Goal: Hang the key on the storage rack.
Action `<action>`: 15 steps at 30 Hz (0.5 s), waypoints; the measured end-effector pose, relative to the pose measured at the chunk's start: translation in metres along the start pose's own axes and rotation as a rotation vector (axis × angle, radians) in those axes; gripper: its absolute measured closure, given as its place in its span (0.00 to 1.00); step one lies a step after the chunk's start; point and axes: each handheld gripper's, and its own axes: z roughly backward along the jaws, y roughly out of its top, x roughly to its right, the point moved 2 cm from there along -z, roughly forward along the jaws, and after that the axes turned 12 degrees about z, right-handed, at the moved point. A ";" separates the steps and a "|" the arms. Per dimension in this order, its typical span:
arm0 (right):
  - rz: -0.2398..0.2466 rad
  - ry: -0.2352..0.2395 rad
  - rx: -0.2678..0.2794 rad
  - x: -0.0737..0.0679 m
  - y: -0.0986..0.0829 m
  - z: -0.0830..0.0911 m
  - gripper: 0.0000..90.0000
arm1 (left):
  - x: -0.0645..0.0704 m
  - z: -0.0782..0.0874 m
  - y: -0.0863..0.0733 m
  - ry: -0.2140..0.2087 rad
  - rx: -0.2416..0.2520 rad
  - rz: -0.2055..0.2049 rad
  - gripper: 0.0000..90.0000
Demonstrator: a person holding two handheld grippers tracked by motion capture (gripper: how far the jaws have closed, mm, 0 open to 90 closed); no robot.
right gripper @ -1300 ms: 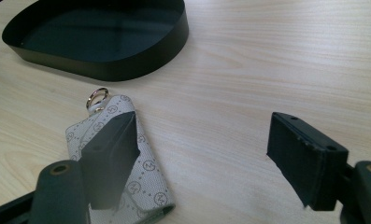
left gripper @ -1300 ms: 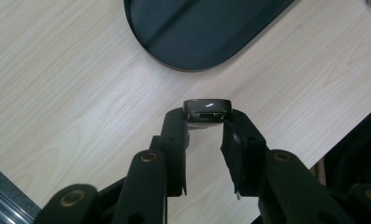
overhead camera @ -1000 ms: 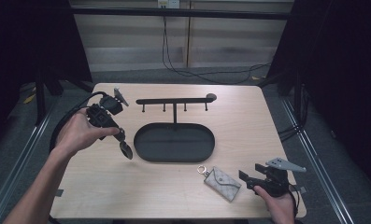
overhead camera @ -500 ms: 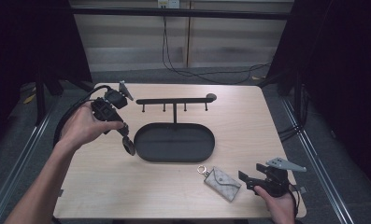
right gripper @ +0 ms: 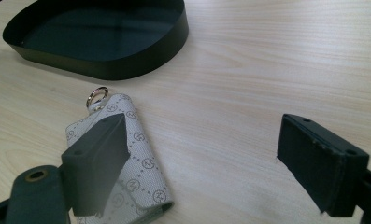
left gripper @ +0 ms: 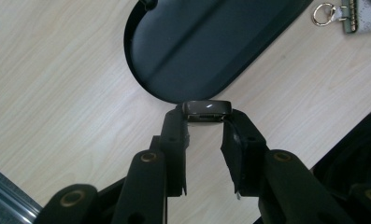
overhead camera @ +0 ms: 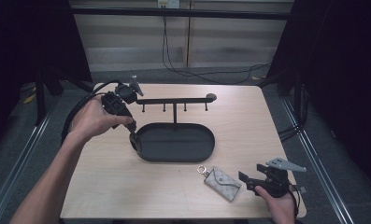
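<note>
Oval tray [overhead camera: 174, 142] and hook rack [overhead camera: 174, 100] block the table [overhead camera: 248, 121] middle. Right side bare, wide passage. Key pouch [overhead camera: 223, 183] sits near edge, just left of right gripper [overhead camera: 249, 181].

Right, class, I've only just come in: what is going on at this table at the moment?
A person works with a gripper in each hand. The left gripper is shut on a small dark oblong object, held by the rim of the black oval tray. The right gripper is open, with one jaw over the monogrammed key pouch lying on the wooden table.
</note>
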 end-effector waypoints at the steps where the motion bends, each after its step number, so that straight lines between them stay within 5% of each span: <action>1: 0.000 0.002 -0.002 0.000 0.000 0.000 0.18 | 0.000 0.000 0.000 0.000 0.000 0.000 0.78; 15: 0.023 0.000 -0.009 -0.003 0.001 -0.001 0.18 | 0.002 -0.015 0.028 0.013 -0.046 0.034 0.78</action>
